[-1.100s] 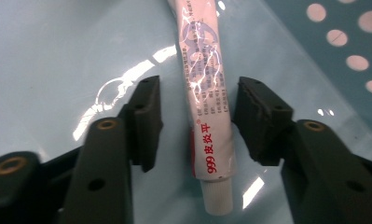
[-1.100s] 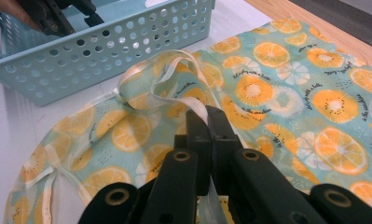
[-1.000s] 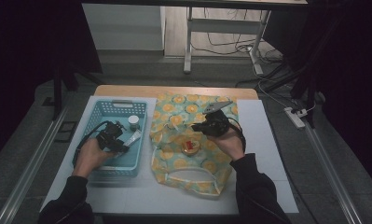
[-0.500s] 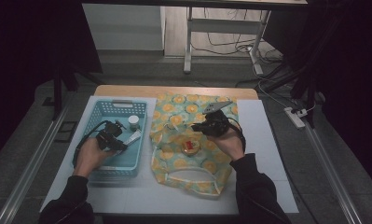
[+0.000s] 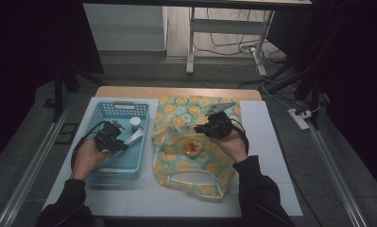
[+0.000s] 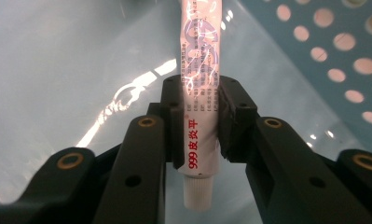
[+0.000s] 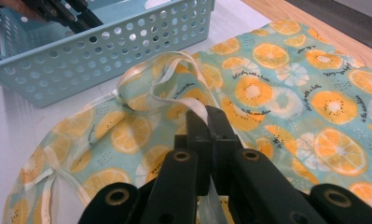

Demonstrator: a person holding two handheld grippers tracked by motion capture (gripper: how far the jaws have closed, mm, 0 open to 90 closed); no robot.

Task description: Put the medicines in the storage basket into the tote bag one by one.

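My left gripper sits at the left of the high view, low and a little left of centre, my left hand behind it with the forearm coming up from the bottom edge. In the left gripper view its jaws have just been closing and now press from both sides on a tube standing between them. My right gripper is right of centre in the high view, the right hand wrapped behind it, sleeve running to the bottom. Its jaws are pinched together on a pale strap.
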